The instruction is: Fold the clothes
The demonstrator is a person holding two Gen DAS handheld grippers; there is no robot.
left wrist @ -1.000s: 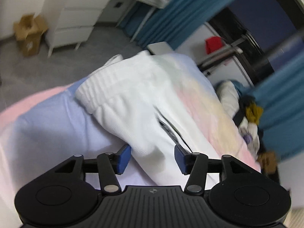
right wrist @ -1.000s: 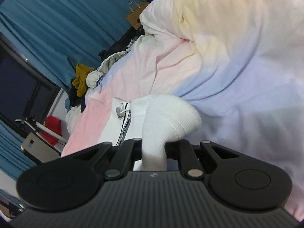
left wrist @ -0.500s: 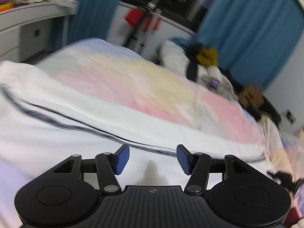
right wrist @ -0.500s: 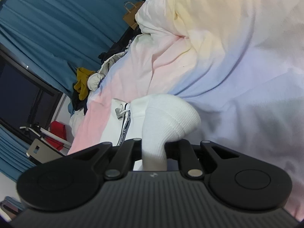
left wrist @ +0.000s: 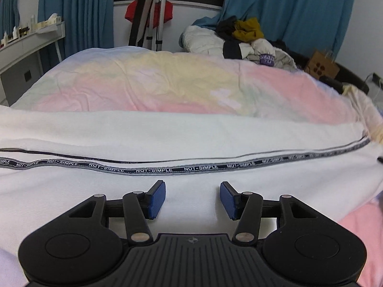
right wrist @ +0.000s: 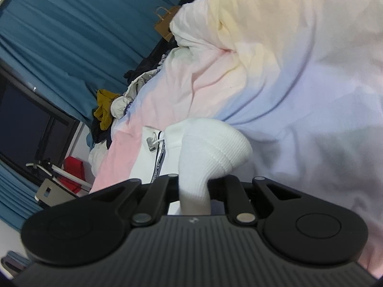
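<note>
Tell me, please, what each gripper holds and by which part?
The right gripper pinches the white trousers by a ribbed cuff; the left gripper holds nothing.

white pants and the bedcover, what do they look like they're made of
White pants: looks like a matte cotton-type knit; the ribbed cuff shows knit ridges, and a woven printed tape runs along the leg. Bedcover: thin, smooth woven fabric, finely creased, probably cotton.

Pastel-covered bed [left wrist: 167, 81], white trousers [left wrist: 191, 138] spread flat, clothes heap [left wrist: 239, 40]
</note>
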